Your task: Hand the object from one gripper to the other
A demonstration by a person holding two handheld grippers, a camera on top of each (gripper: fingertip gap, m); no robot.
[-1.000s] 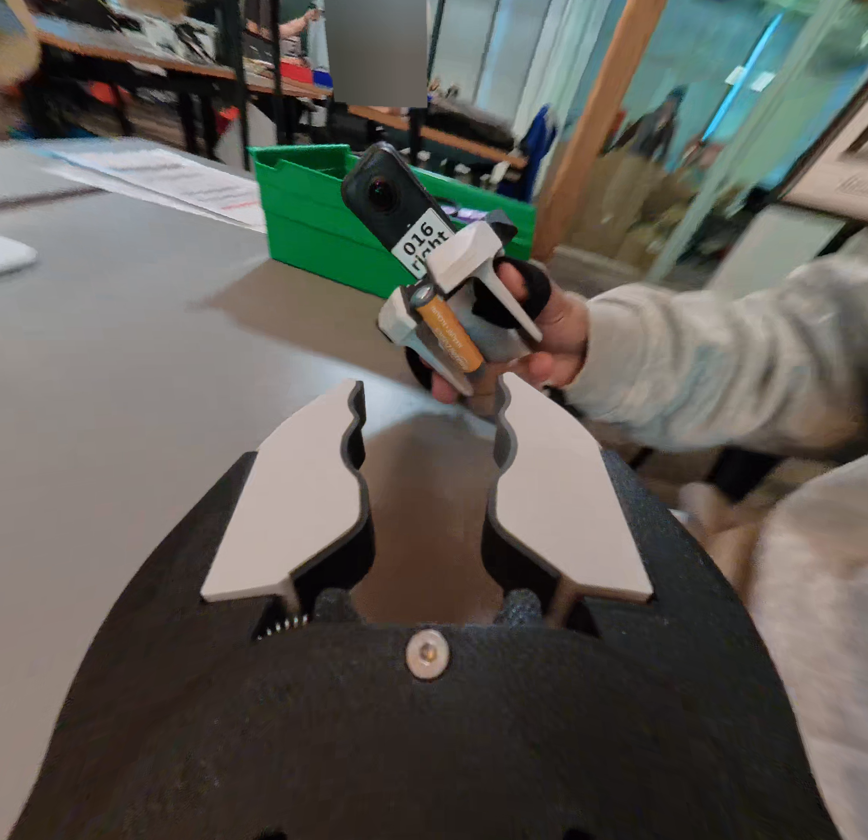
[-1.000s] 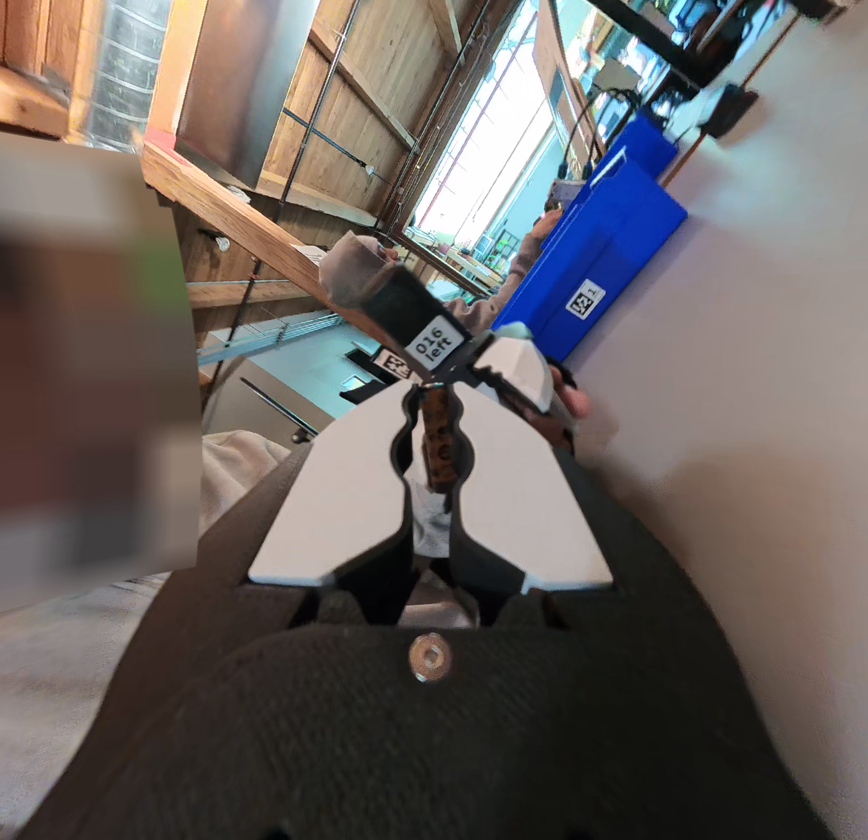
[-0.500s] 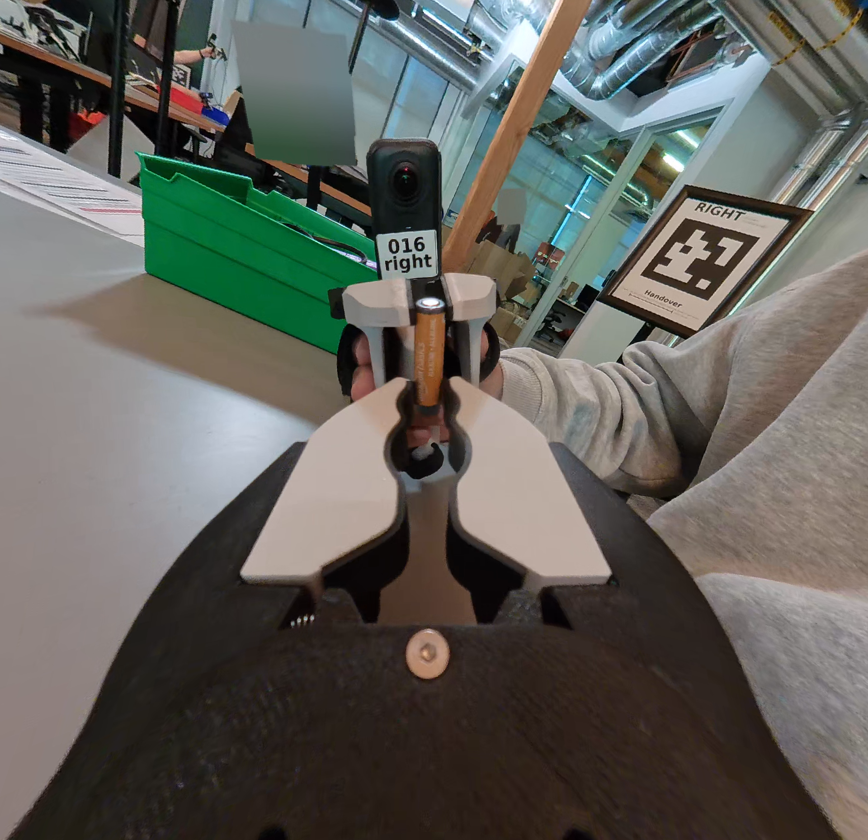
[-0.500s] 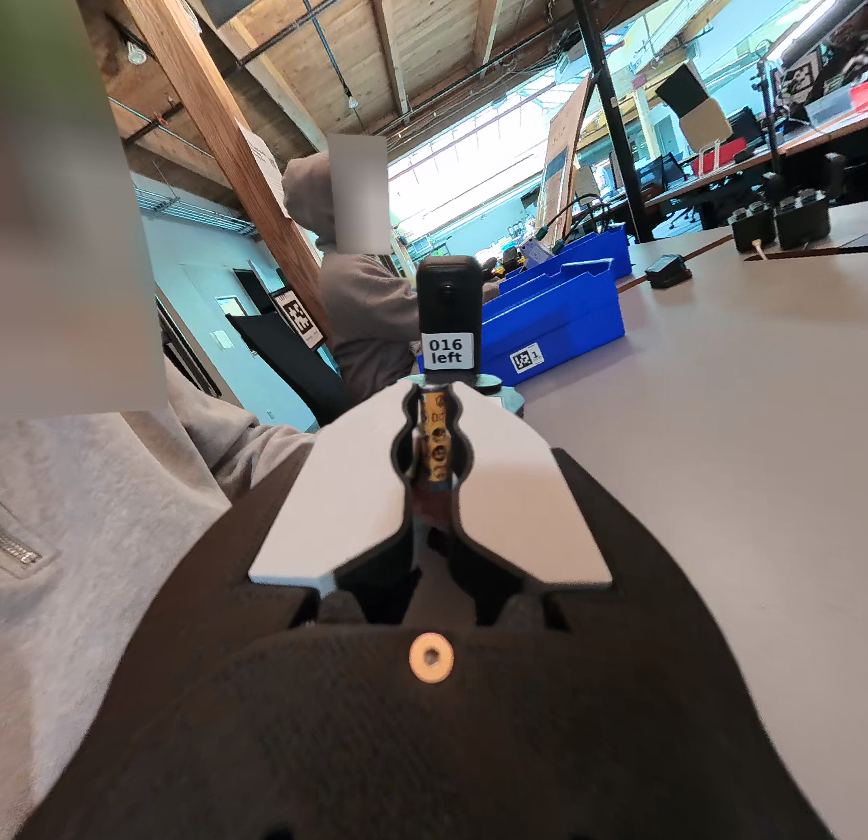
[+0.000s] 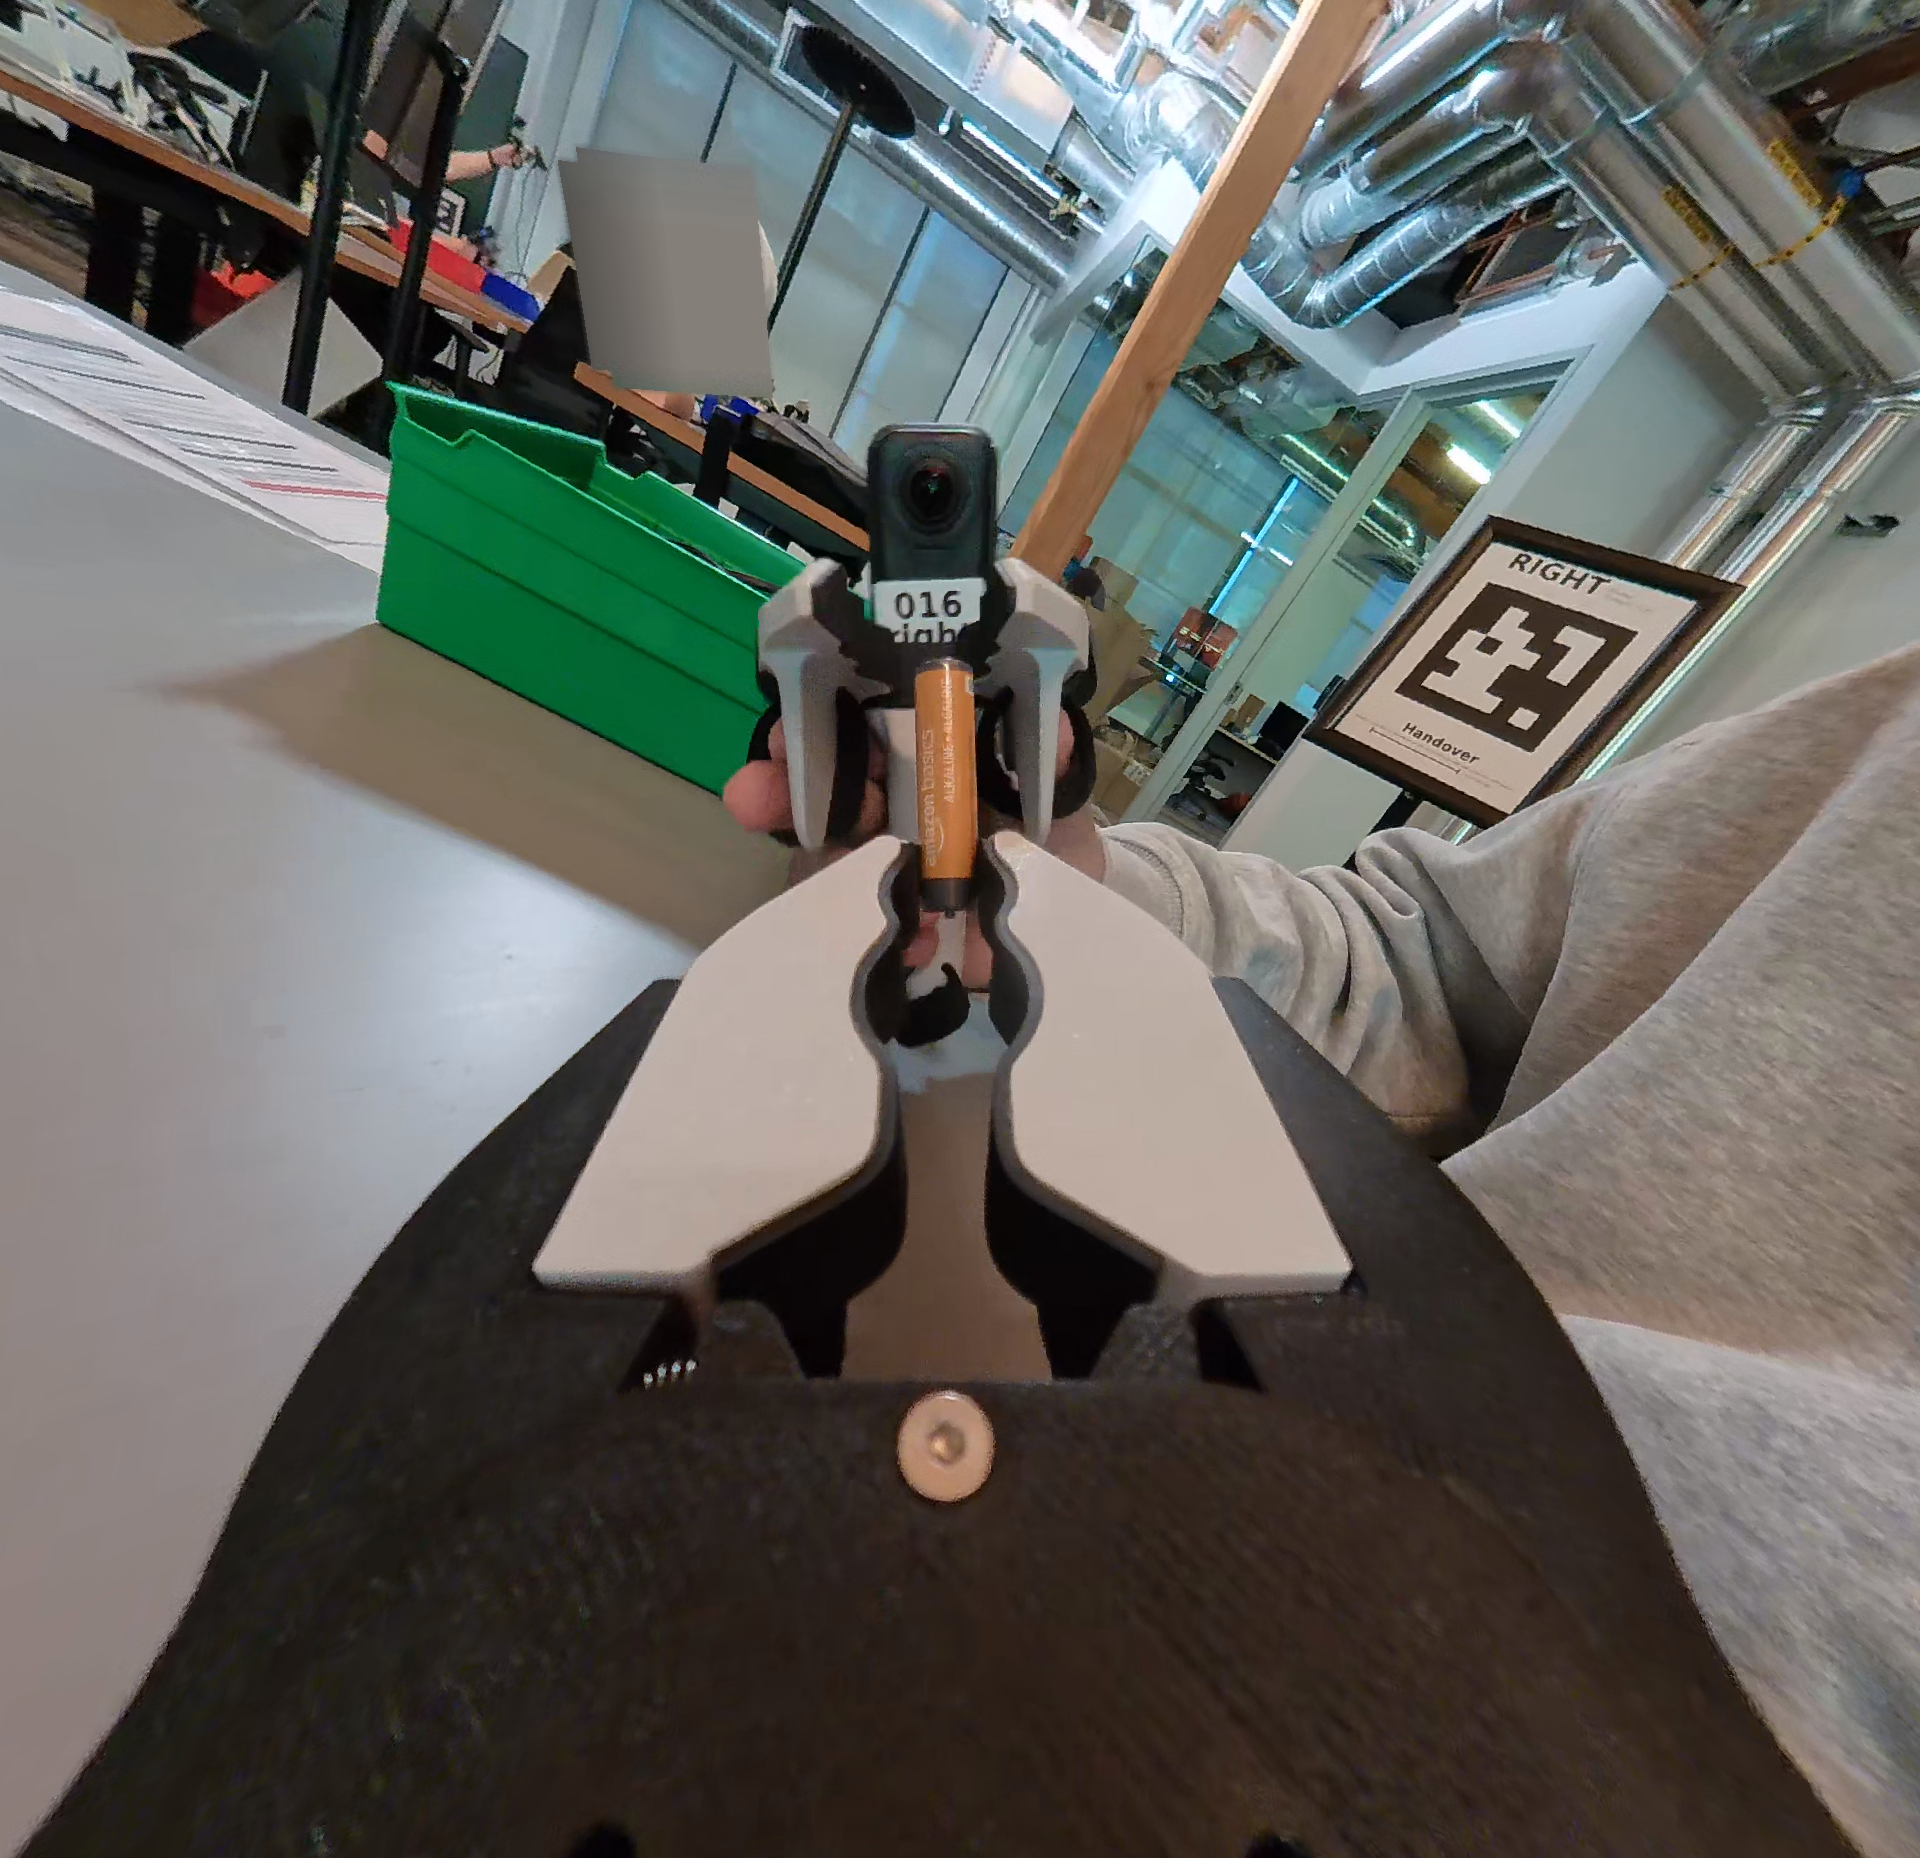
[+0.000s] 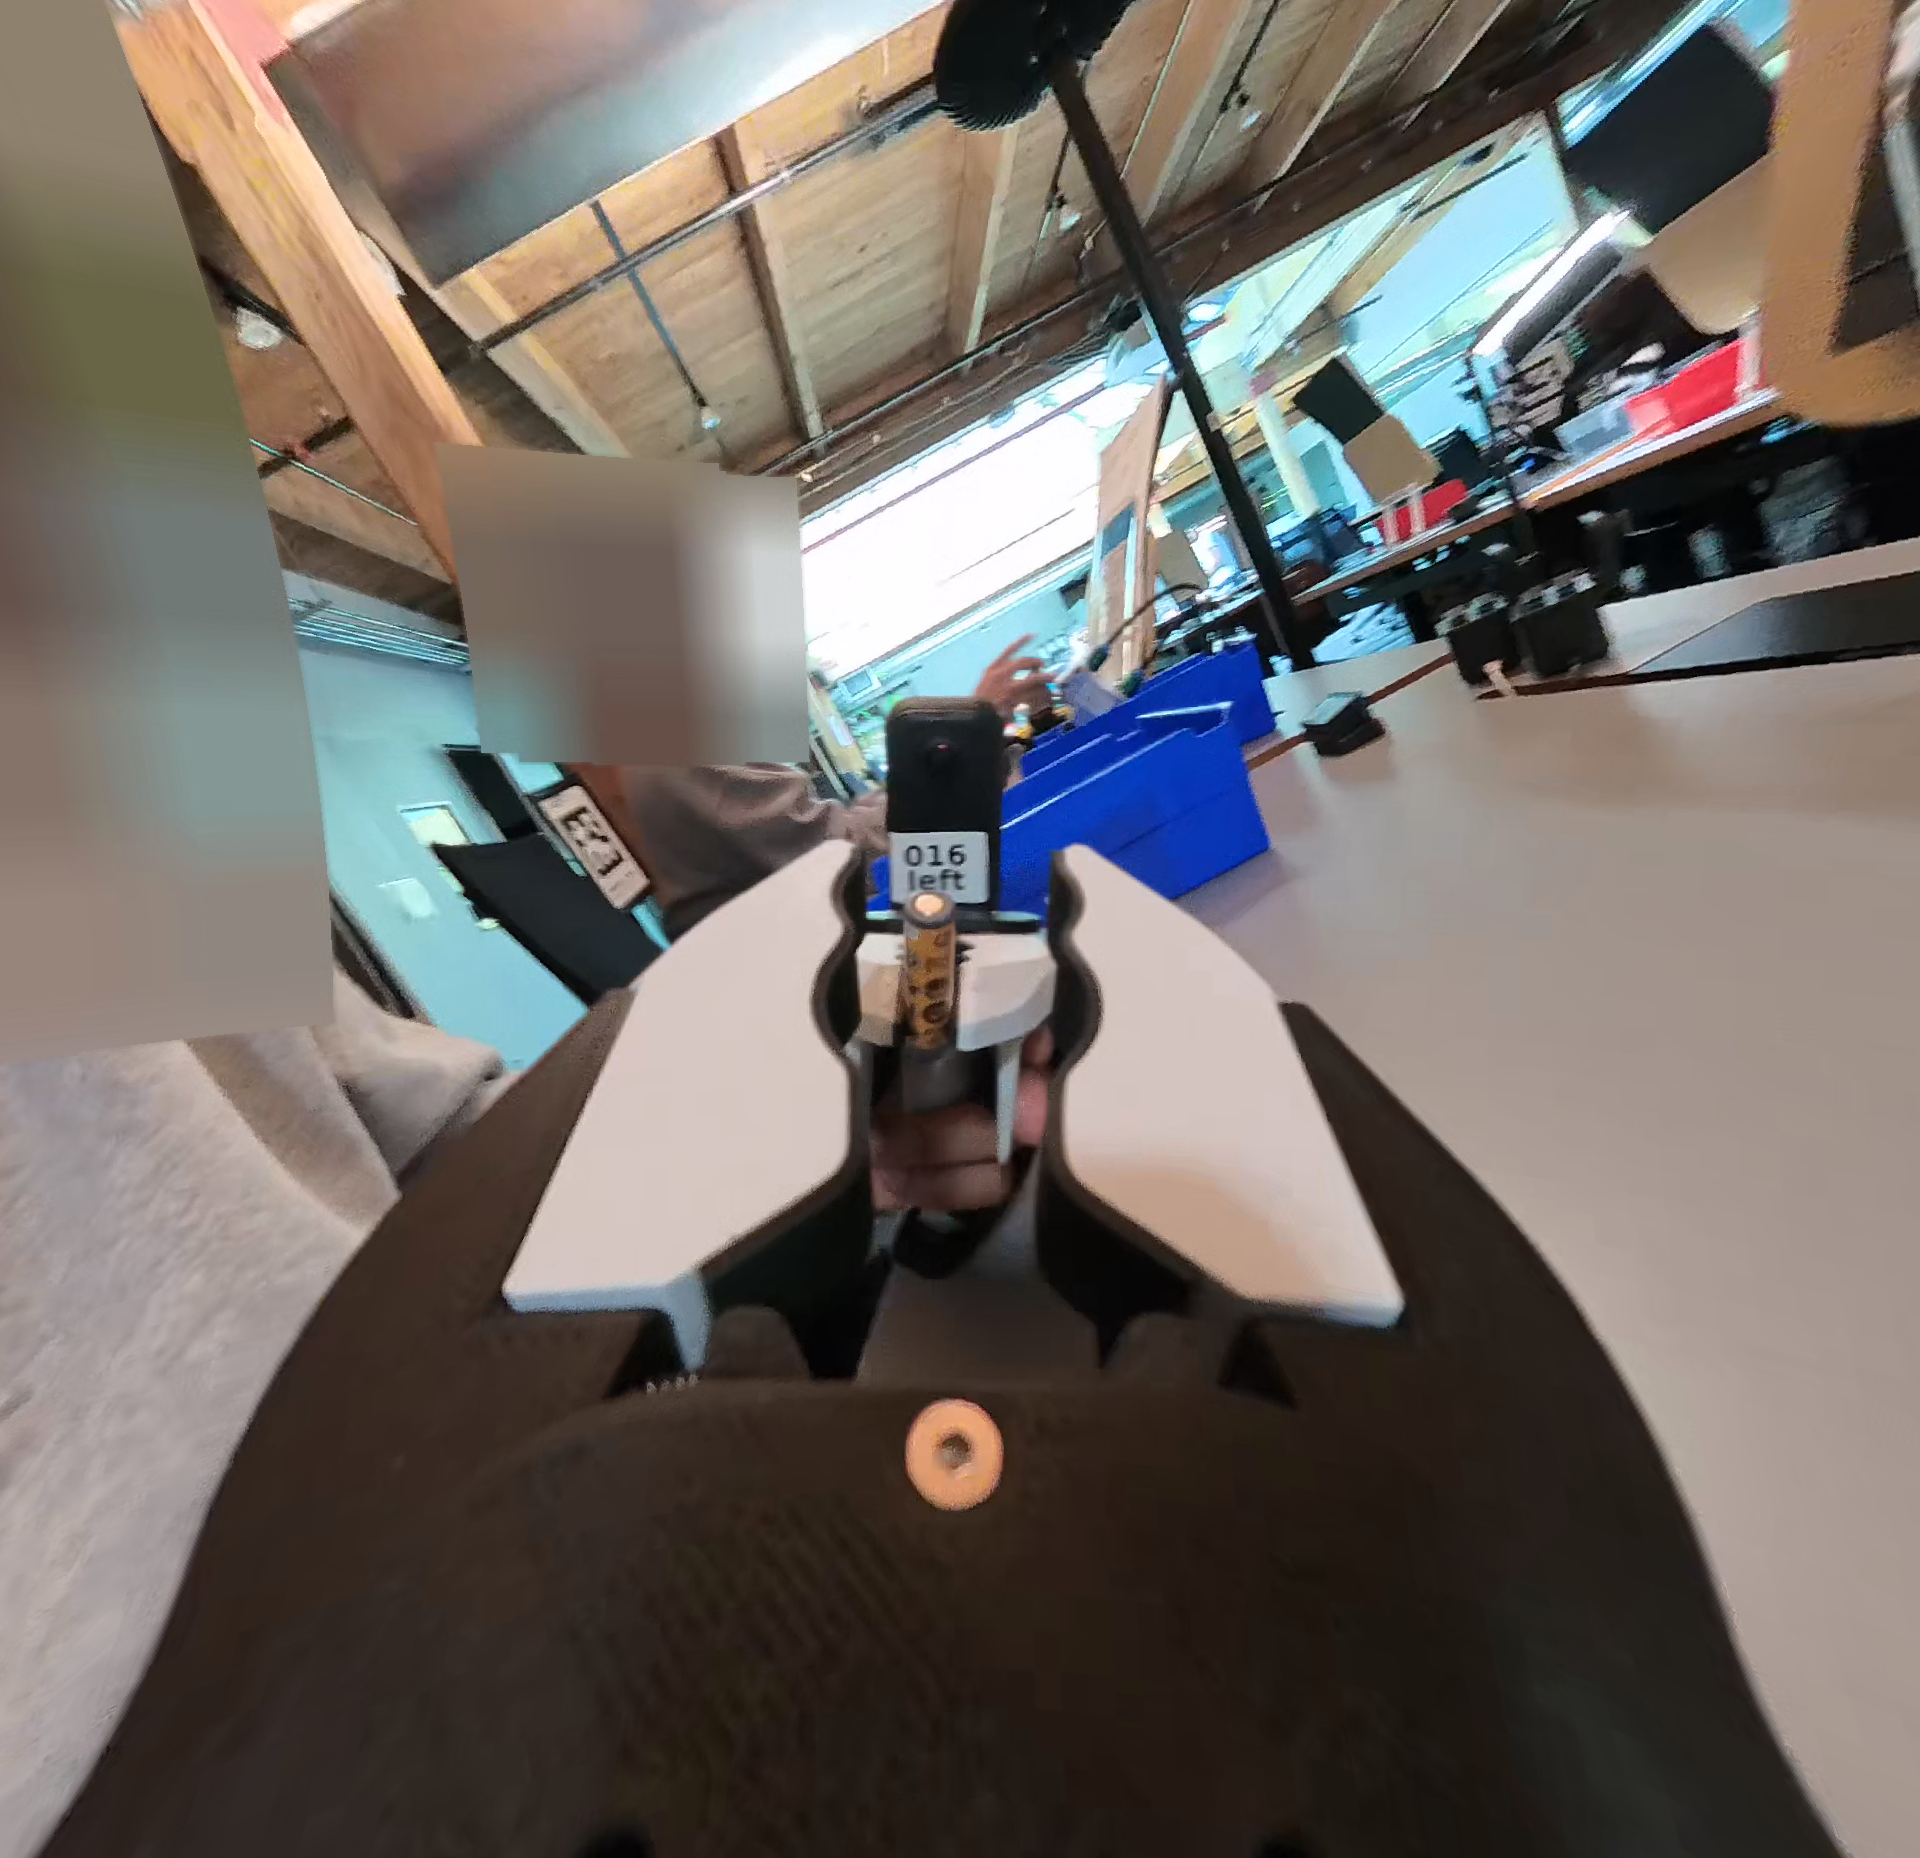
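My left tongs (image 5: pixel 943 863) pinch the battery (image 5: pixel 943 780) by its near end, I think; my right tongs (image 6: pixel 954 909) are spread, letting go.

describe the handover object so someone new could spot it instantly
Start in the left wrist view at the green bin on the grey table, then move right to the two grippers meeting tip to tip. Upright between them stands the battery, its lower end pinched in the left gripper, while the right gripper stands open around it. It is the only slim orange cylinder among white fingers.
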